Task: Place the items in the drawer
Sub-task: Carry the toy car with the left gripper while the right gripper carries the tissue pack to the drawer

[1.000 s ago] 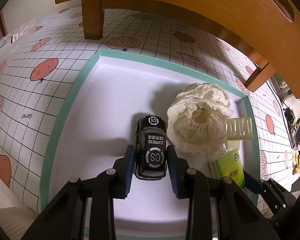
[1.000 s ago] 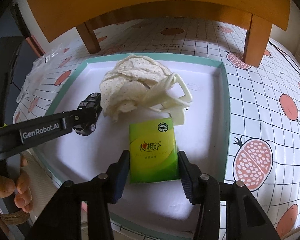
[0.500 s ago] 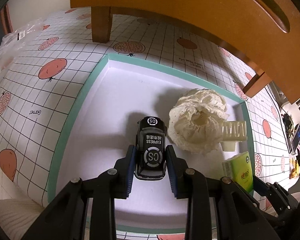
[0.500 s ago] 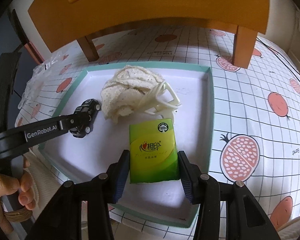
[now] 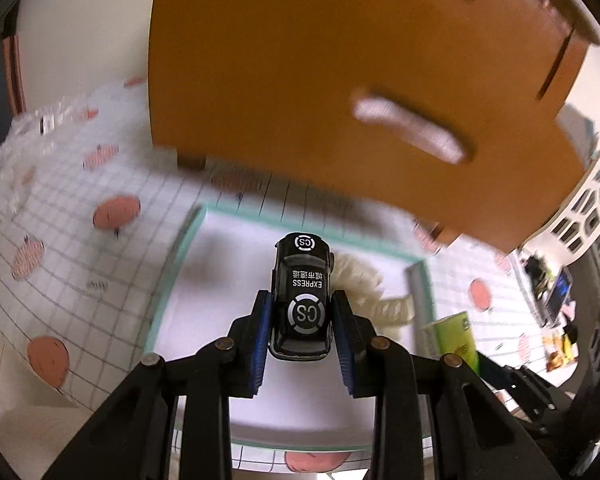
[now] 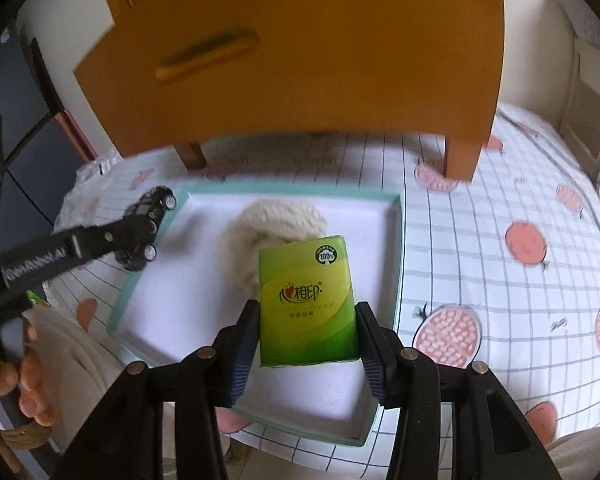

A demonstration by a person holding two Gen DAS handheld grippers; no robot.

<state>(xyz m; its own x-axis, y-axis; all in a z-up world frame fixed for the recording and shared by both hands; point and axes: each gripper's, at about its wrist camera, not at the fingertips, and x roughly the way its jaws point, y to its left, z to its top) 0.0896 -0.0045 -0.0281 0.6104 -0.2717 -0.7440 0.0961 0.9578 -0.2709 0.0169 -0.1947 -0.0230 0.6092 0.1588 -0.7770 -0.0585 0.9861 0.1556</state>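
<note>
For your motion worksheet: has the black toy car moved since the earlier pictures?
Yes. The black toy car, clamped in the left gripper, has risen off the tray floor toward the orange cabinet.

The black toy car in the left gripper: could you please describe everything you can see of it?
The black toy car is a small glossy model, apparently die-cast, with silver wheels. White "CS" ring logos mark its bonnet and roof beside the word "EXPRESS" and Chinese characters. The left gripper clamps its sides between blue ribbed pads, holding it clear above the teal-rimmed white tray, nose pointing away from the camera. Only the pads touch it.
</note>
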